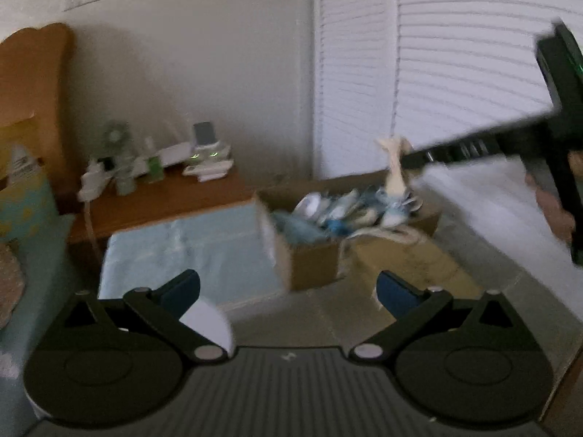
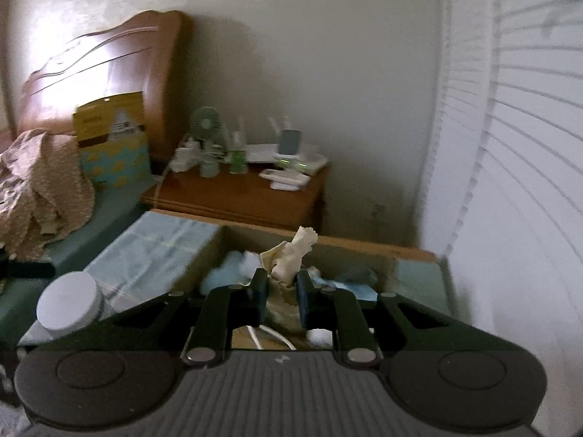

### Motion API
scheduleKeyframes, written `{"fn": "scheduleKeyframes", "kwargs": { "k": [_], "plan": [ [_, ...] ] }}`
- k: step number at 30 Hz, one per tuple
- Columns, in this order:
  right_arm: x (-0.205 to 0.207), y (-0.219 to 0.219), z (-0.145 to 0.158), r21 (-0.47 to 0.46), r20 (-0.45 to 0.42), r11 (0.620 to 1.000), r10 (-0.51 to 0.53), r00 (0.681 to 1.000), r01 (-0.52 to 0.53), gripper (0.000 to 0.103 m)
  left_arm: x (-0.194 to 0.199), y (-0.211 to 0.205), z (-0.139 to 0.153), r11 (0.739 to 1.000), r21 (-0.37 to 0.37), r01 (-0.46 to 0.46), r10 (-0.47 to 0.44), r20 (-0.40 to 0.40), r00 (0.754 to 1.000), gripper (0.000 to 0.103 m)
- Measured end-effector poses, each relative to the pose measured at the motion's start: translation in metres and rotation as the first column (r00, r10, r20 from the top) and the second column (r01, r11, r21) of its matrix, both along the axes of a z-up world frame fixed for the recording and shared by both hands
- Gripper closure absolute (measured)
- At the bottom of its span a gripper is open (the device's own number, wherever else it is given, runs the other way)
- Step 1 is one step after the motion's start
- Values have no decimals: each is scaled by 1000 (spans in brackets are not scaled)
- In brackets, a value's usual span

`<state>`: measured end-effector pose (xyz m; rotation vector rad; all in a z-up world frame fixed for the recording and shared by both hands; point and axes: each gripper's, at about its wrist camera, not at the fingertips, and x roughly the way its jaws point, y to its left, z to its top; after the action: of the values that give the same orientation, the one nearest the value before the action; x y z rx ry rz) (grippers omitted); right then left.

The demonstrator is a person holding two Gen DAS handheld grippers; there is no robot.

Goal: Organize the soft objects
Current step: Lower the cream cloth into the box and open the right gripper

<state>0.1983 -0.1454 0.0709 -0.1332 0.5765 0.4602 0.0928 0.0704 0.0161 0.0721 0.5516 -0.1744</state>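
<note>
Above box (image 2: pixel 364 247), right hand-held gripper (image 2: pixel 282 284) clamping cream cloth (image 2: pixel 291 255)

- Floor (image 1: pixel 328 313): pale, under the spread left tongs (image 1: pixel 288 291); a cardboard box (image 1: pixel 313 262) of soft items stands on it just ahead of them.
- Light blue flat box (image 2: pixel 153 251): ahead-left of the right tongs (image 2: pixel 280 287), beside the cardboard box.
- Wooden nightstand (image 2: pixel 237 196): farther ahead; a small green fan (image 2: pixel 206 122), bottles, a white router (image 2: pixel 262 153) and chargers lie on it.
- Bed (image 2: pixel 73 218): far left, carrying crumpled patterned cloth (image 2: pixel 40 182) and a yellow package (image 2: pixel 109 120).
</note>
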Motion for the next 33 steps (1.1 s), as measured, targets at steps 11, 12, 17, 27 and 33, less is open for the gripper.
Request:
{"fn": "scheduleKeyframes", "kwargs": {
  "k": [11, 12, 17, 27, 33],
  "plan": [
    [51, 59, -6, -11, -31, 991, 136, 990, -136, 83, -15, 9, -24, 996, -38, -84, 84, -22, 996, 1],
    [54, 63, -7, -13, -35, 990, 142, 989, -143, 82, -16, 10, -25, 995, -44, -89, 88, -24, 996, 1],
    [61, 71, -22, -41, -62, 989, 141, 988, -144, 33, -16, 15, -25, 992, -21, -121, 120, -21, 993, 1],
    [37, 51, -14, -22, -94, 998, 48, 994, -50, 0, -16, 12, -16, 991, 0, -136, 136, -17, 991, 1],
    [7, 44, -4, -63, -110, 998, -16, 994, 9, 0, -17, 7, -5, 986, -27, -164, 162, -55, 985, 1]
  ]
}}
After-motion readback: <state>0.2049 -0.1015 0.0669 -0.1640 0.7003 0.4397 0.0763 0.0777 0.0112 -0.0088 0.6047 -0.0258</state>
